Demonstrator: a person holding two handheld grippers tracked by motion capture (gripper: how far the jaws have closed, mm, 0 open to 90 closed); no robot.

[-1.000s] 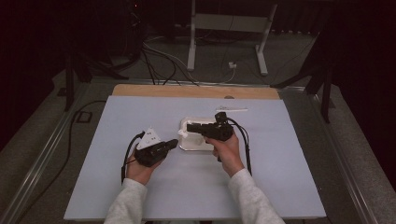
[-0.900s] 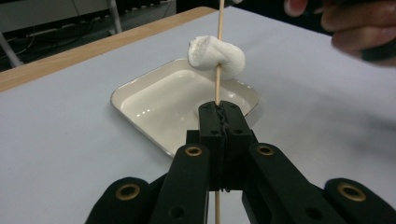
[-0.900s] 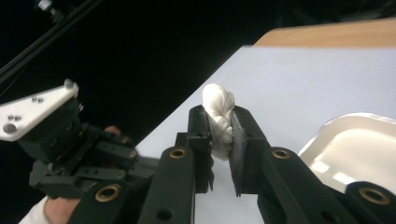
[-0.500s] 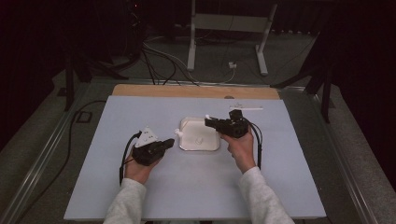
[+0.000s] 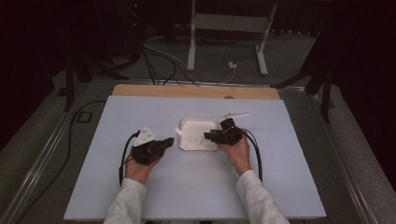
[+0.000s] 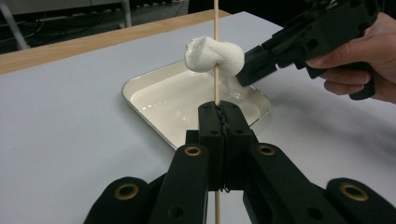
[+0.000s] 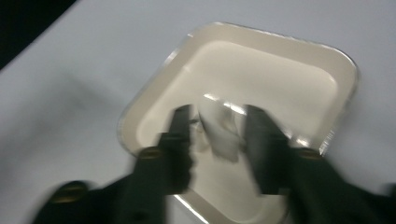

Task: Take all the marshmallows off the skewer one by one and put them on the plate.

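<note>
While skewered, marshmallow [image 6: 214, 55] (white) sits above left gripper [image 6: 223, 114].

Looking down on a pale blue table mat [image 5: 196, 186] with a white square tray [image 5: 189, 125] sitting in the middle. A small white lump [image 5: 198, 139] lies in the tray. The left gripper [image 5: 164, 143] sits just left of the tray, pointing at it. The right gripper [image 5: 208, 136] reaches in over the tray's right edge, jaws just opening. Both sleeves [image 5: 125, 205] are light grey. A thin white stick [image 5: 235, 114] lies behind the tray.
</note>
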